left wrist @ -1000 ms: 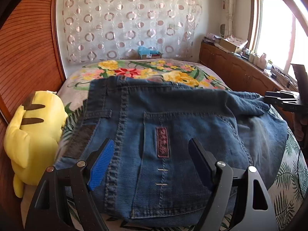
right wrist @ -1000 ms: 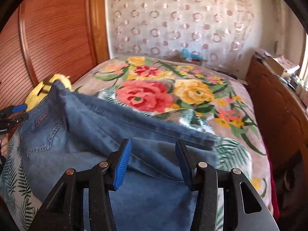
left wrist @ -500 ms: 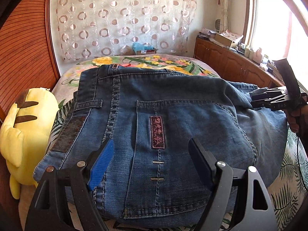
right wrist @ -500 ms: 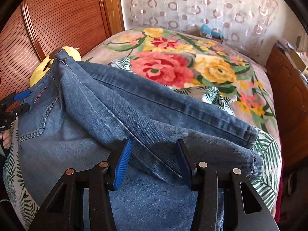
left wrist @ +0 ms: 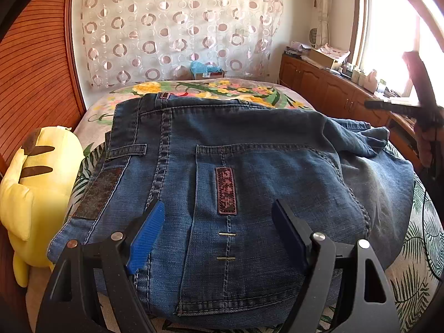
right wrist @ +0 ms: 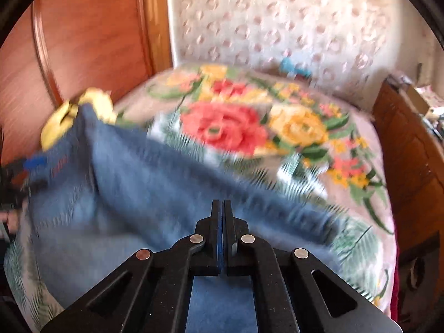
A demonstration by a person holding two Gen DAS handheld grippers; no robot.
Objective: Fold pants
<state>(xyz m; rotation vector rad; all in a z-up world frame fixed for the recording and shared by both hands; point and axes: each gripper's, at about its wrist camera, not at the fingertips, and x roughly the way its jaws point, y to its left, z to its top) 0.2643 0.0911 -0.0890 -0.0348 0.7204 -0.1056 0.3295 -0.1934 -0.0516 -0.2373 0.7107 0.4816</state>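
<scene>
Blue jeans (left wrist: 263, 166) lie folded on the flowered bed (left wrist: 211, 88), seat side up, with a back pocket and its red label facing me. My left gripper (left wrist: 219, 216) hovers open just above that pocket, nothing between its fingers. The right gripper (left wrist: 388, 105) shows at the right edge, held by a hand above the bunched leg end and clear of the cloth. In the blurred right wrist view the right gripper (right wrist: 222, 205) is shut with no cloth between its fingers, over the jeans (right wrist: 125, 194). The left gripper (right wrist: 30, 163) is a blur at the far left.
A yellow plush toy (left wrist: 36, 183) sits at the bed's left edge against the wooden wall panel (left wrist: 36, 69). A wooden cabinet (left wrist: 333, 88) with boxes and bottles runs along the right under the window. A circle-patterned curtain (left wrist: 177, 27) hangs behind the bed.
The right gripper's fingers have gone from half open to shut, and it has lifted away from the leg end. The jeans have settled flatter on the bed. The left gripper keeps its place.
</scene>
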